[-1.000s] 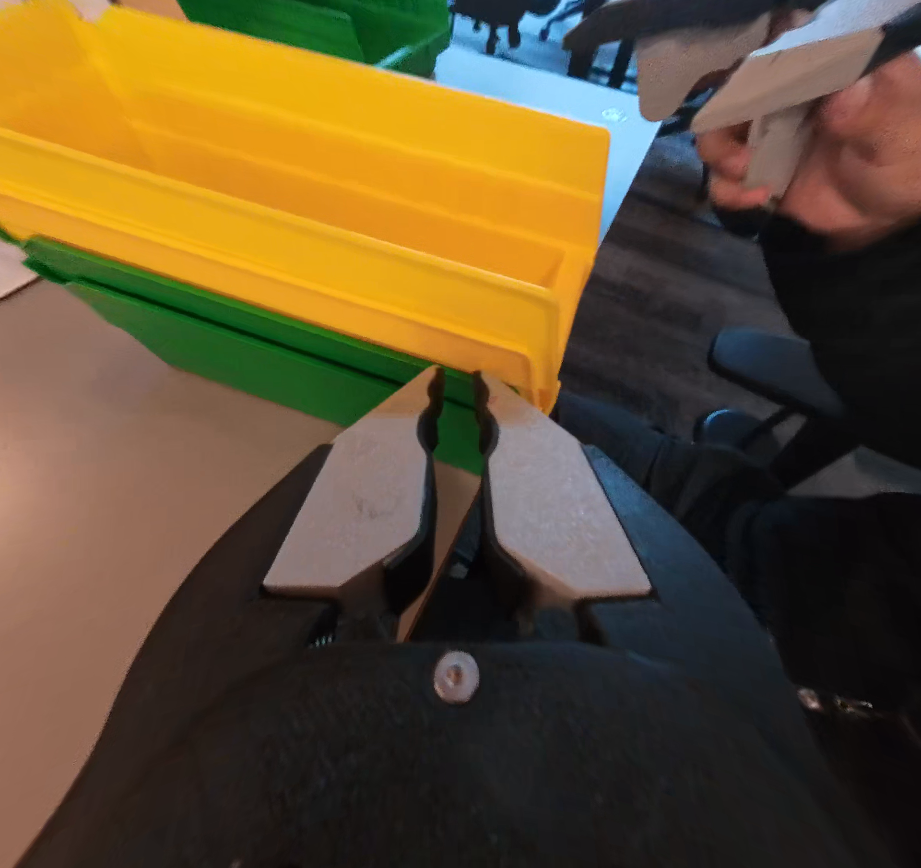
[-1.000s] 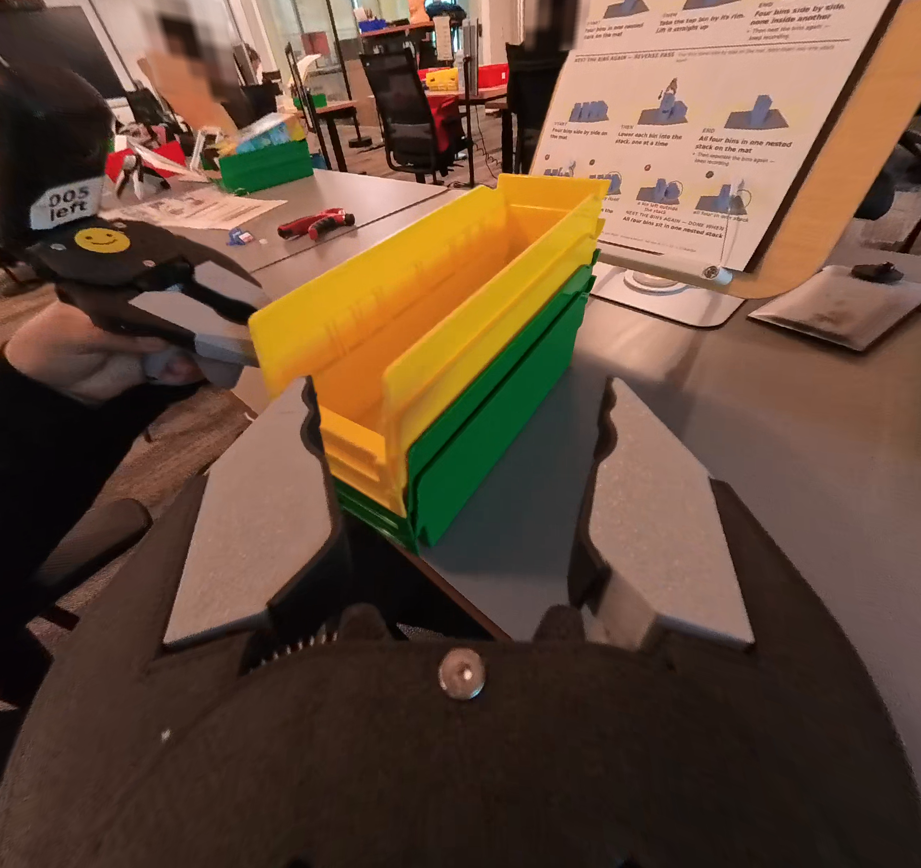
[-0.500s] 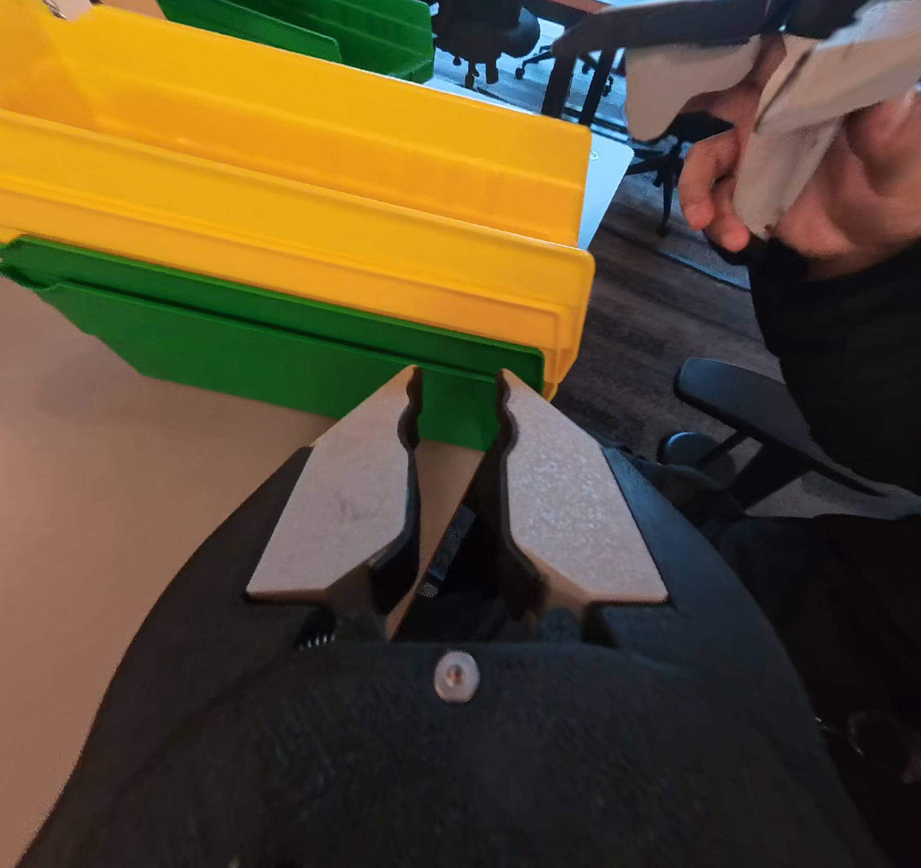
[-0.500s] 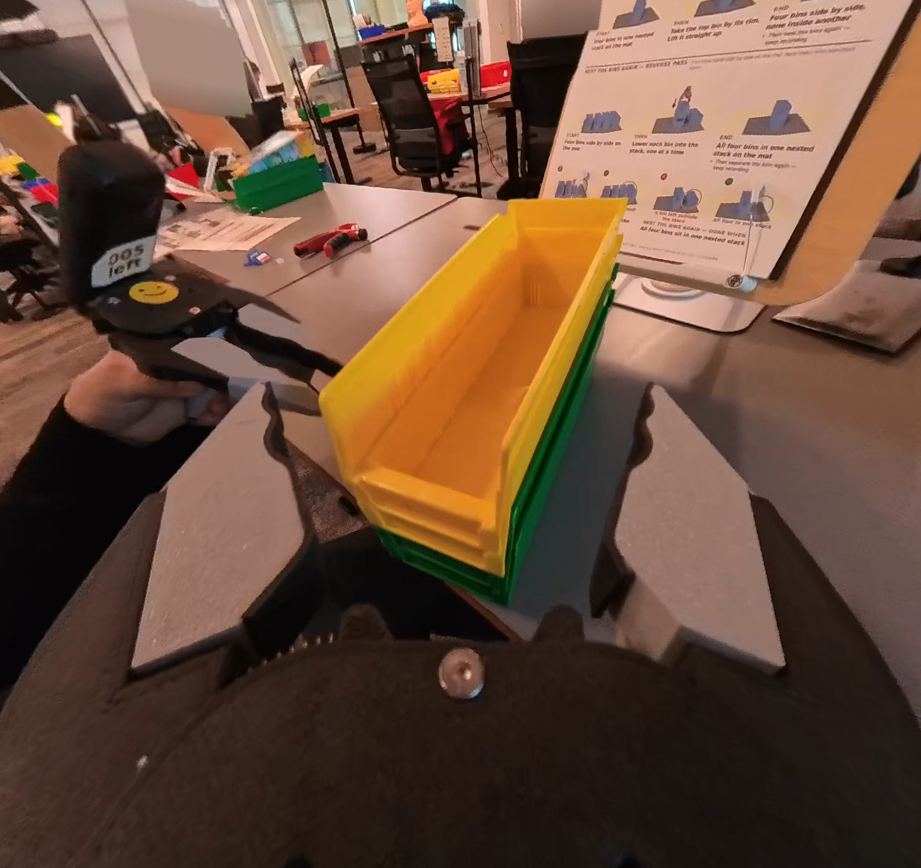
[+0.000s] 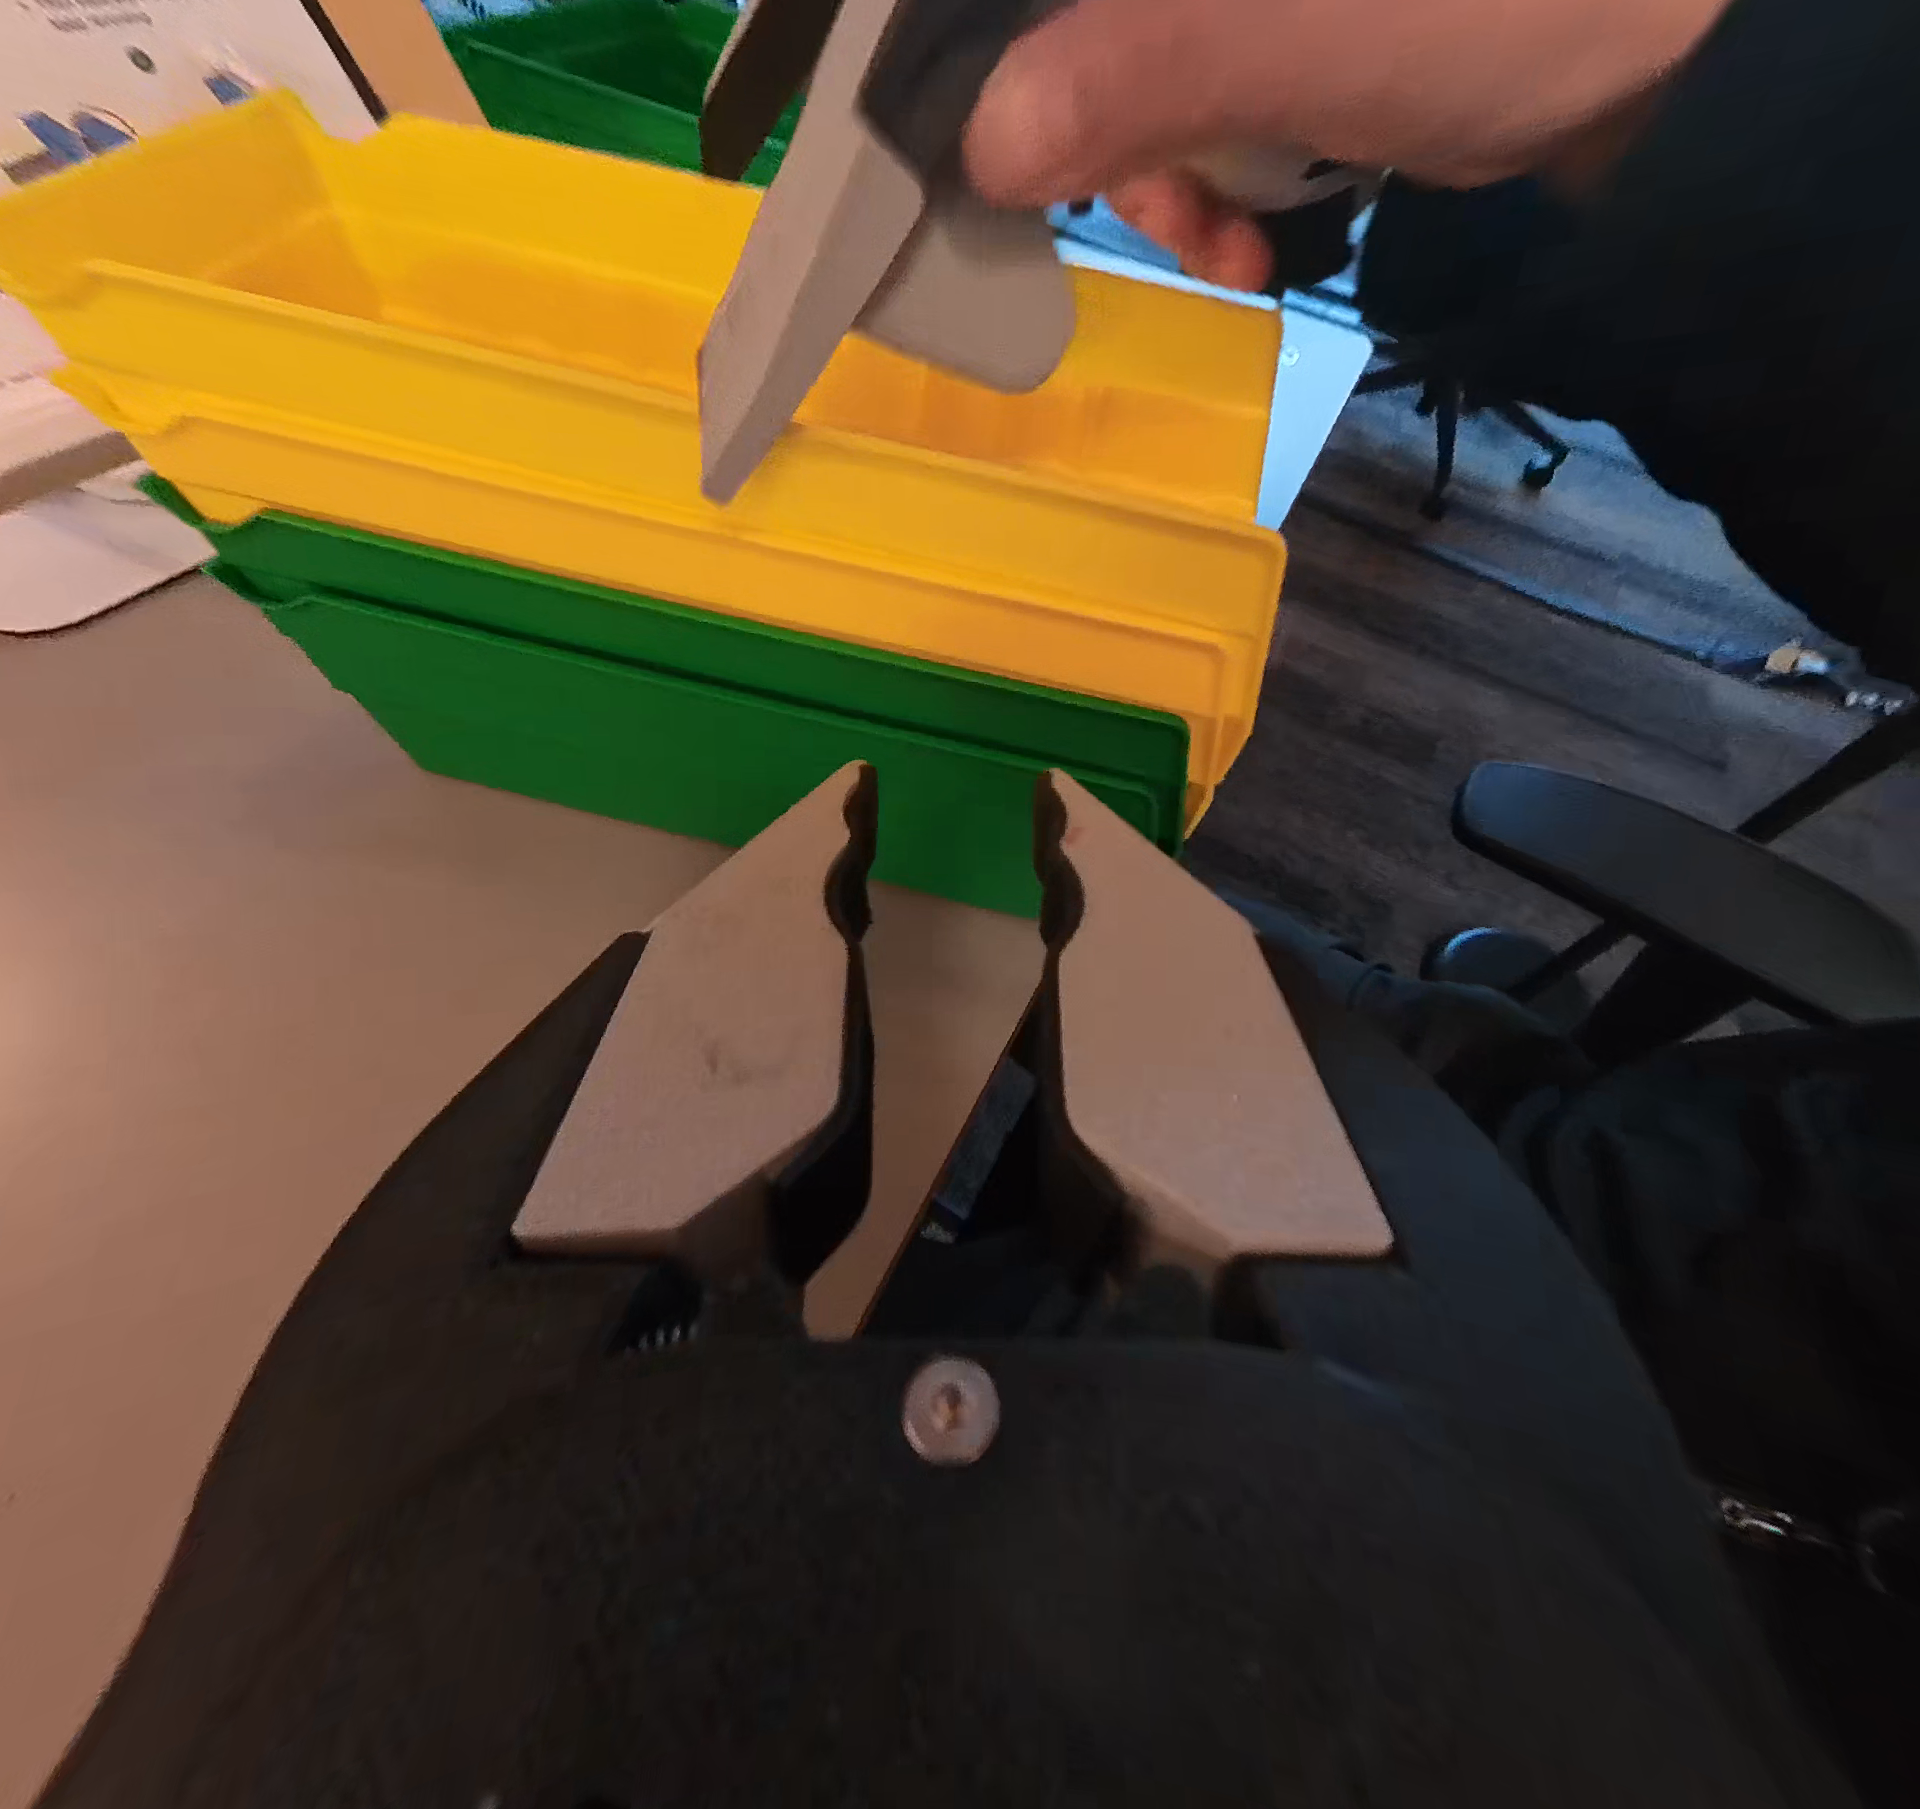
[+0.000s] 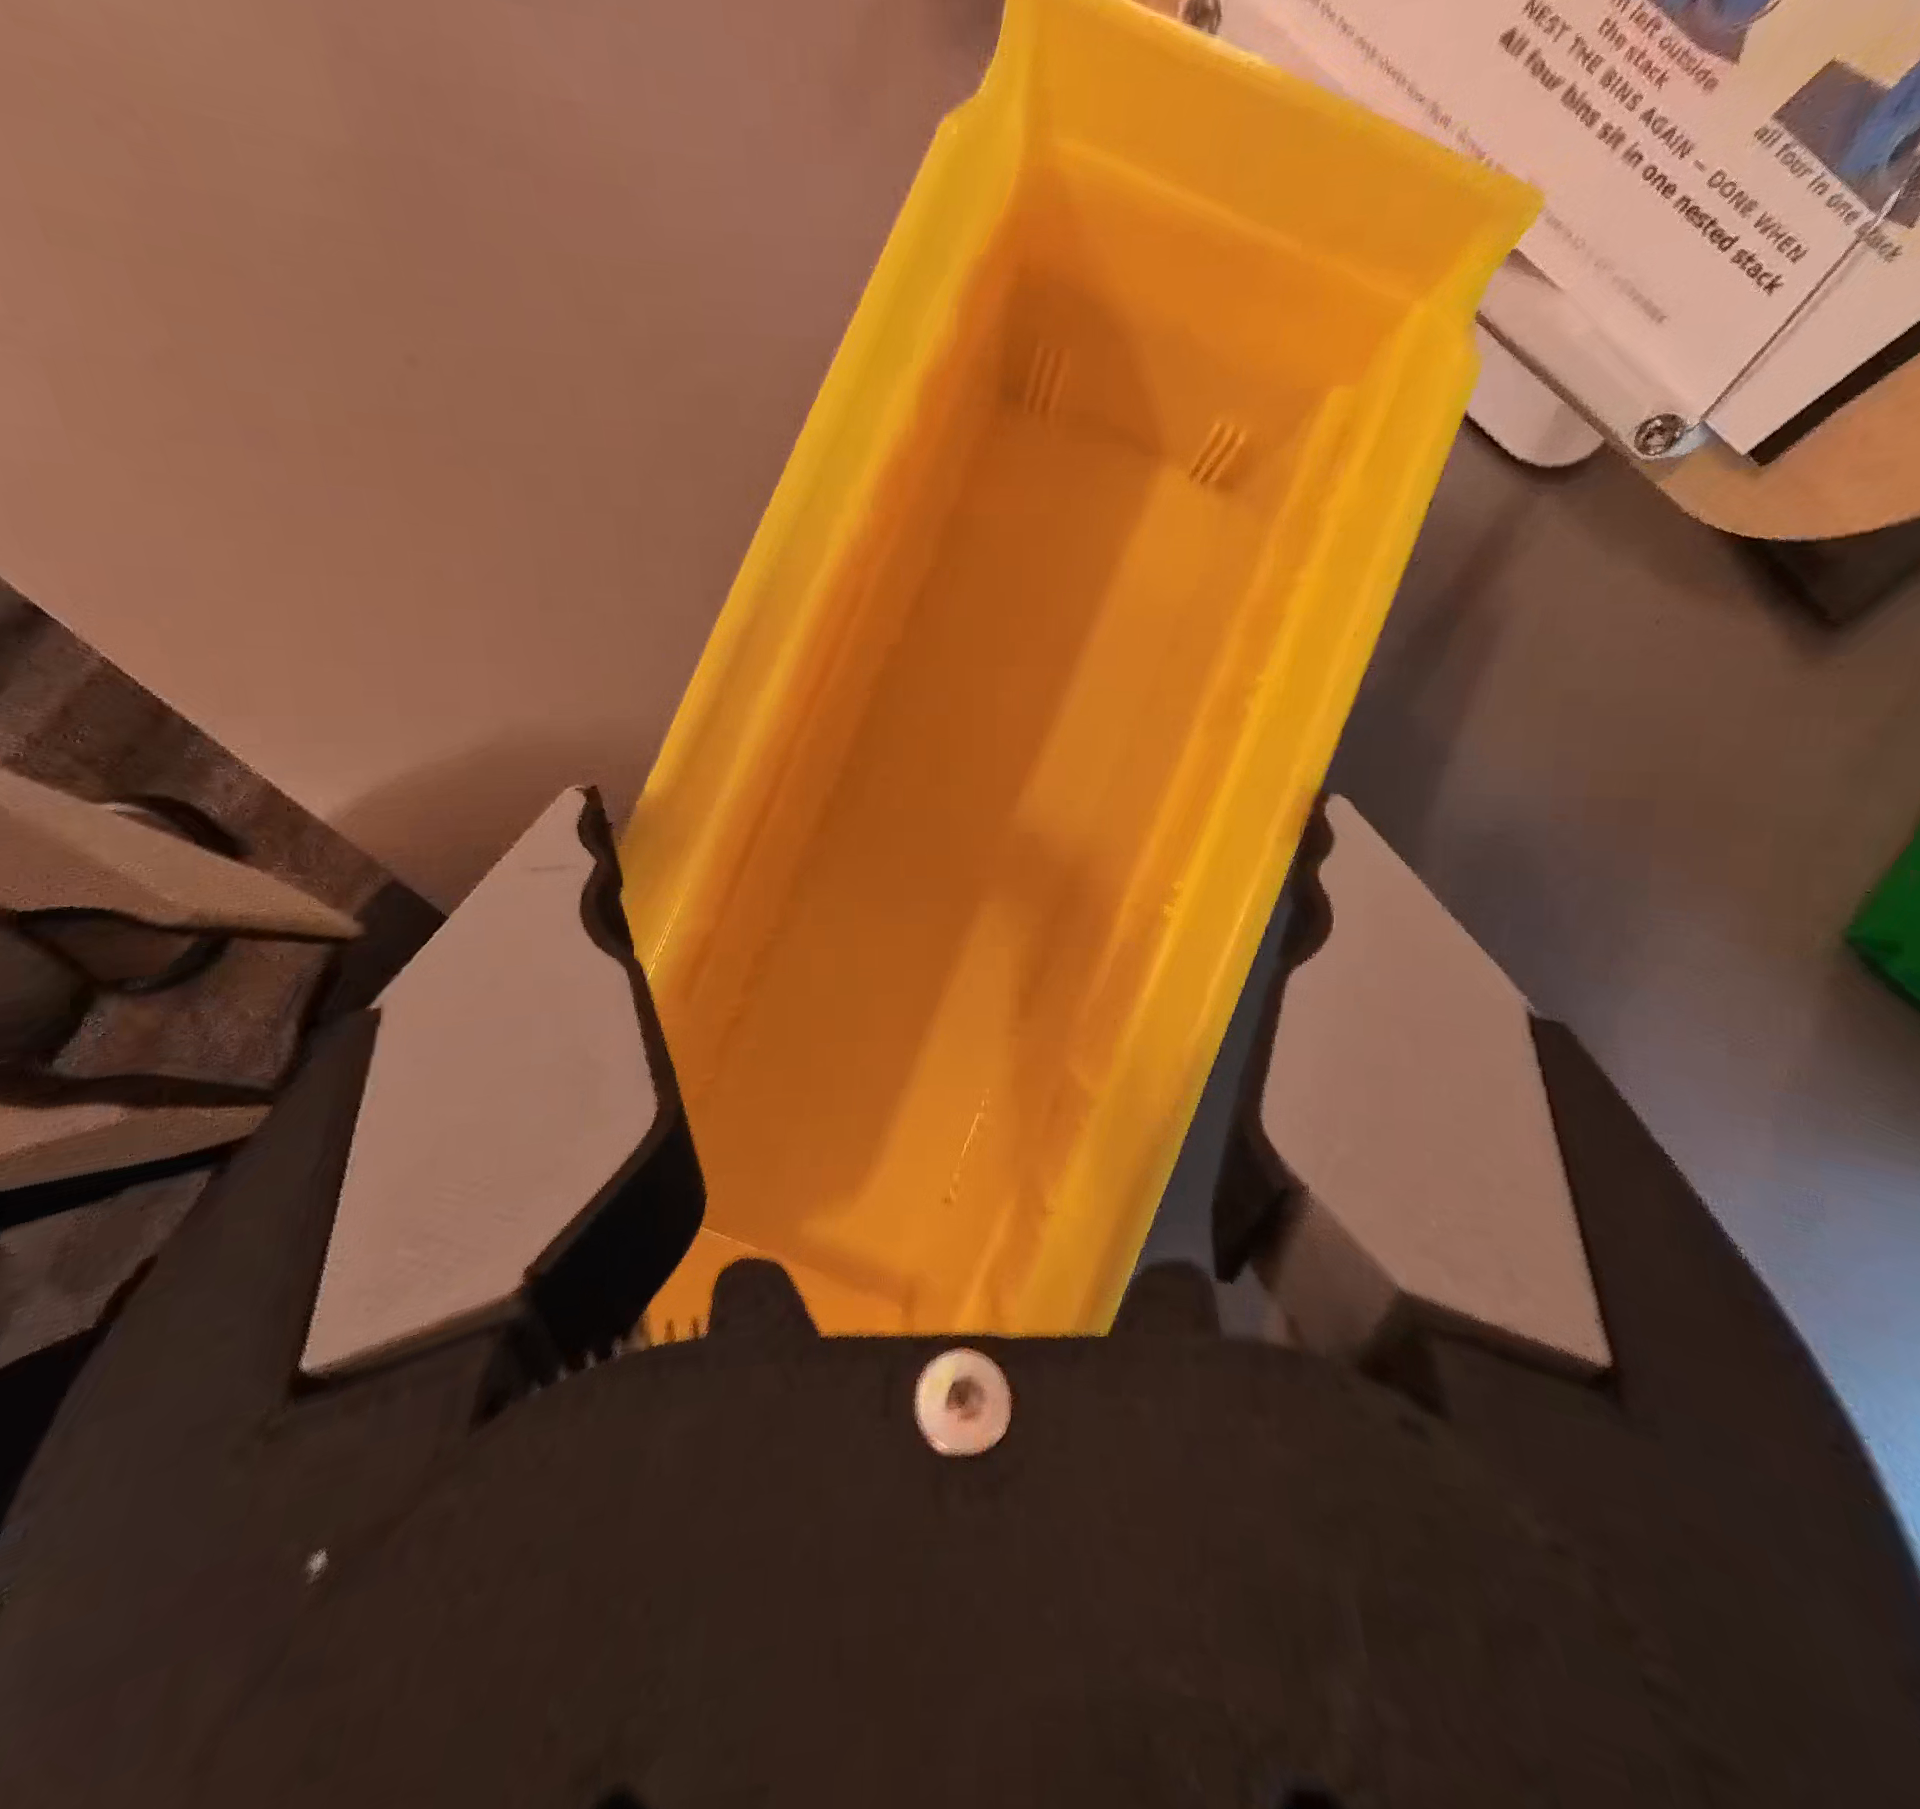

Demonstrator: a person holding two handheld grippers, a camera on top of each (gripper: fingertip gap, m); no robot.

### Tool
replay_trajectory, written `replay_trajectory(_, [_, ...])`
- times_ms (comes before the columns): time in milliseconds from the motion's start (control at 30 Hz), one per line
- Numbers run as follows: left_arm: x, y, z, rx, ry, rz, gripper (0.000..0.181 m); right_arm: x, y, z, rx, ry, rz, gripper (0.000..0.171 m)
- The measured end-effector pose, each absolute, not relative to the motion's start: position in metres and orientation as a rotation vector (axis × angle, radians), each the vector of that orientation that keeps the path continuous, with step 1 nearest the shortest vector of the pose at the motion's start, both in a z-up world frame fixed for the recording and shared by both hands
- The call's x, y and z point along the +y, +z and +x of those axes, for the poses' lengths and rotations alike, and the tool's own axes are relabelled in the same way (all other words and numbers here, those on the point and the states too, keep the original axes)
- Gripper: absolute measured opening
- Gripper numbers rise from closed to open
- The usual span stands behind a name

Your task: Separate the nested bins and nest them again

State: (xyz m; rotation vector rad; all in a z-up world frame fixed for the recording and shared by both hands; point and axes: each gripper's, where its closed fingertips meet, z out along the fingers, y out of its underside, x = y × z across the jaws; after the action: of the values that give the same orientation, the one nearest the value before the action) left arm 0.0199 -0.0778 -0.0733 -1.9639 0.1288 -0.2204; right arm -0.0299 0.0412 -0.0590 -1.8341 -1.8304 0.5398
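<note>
Right gripper (image 6: 956,928) fingers wide astride yellow bin (image 6: 1039,720); left gripper (image 5: 954,824) fingers slightly apart, empty, beside printed instruction sheet (image 6: 1662,76).

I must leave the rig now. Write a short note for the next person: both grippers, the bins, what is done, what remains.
Left gripper: slightly open, empty, low beside the green plastic bins.
Right gripper: open, straddling the top yellow plastic bin from above; whether its fingers touch the walls is unclear.
Bins: two yellow nested in two green, one stack at the edge of the grey table.
Done: nothing separated.
Left: lift out each bin, then nest them again.
</note>
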Motion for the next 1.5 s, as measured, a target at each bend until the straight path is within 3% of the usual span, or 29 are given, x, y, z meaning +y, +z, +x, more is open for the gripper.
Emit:
replay_trajectory(433, [-0.083, -0.067, 0.017, 0.143, -0.216, -1.946, 0.027, 0.046, -0.064, -0.027, -2.056, 0.221, -1.989, 0.115])
replay_trajectory(700, [-0.083, -0.067, 0.018, 0.139, -0.220, -1.948, 0.027, 0.048, -0.070, -0.022, -2.001, 0.258, -2.118, 0.124])
replay_trajectory(1067, [-0.081, -0.071, 0.019, 0.145, -0.222, -1.963, 0.027, 0.055, -0.064, -0.032, -2.010, 0.310, -2.076, 0.083])
replay_trajectory(1233, [-0.082, -0.069, 0.026, 0.162, -0.214, -1.961, 0.027, 0.057, -0.066, -0.036, -1.936, 0.318, -2.105, 0.101])
replay_trajectory(1500, [-0.084, -0.066, 0.029, 0.173, -0.204, -1.957, 0.027, 0.059, -0.065, -0.038, -1.922, 0.287, -2.153, 0.080])
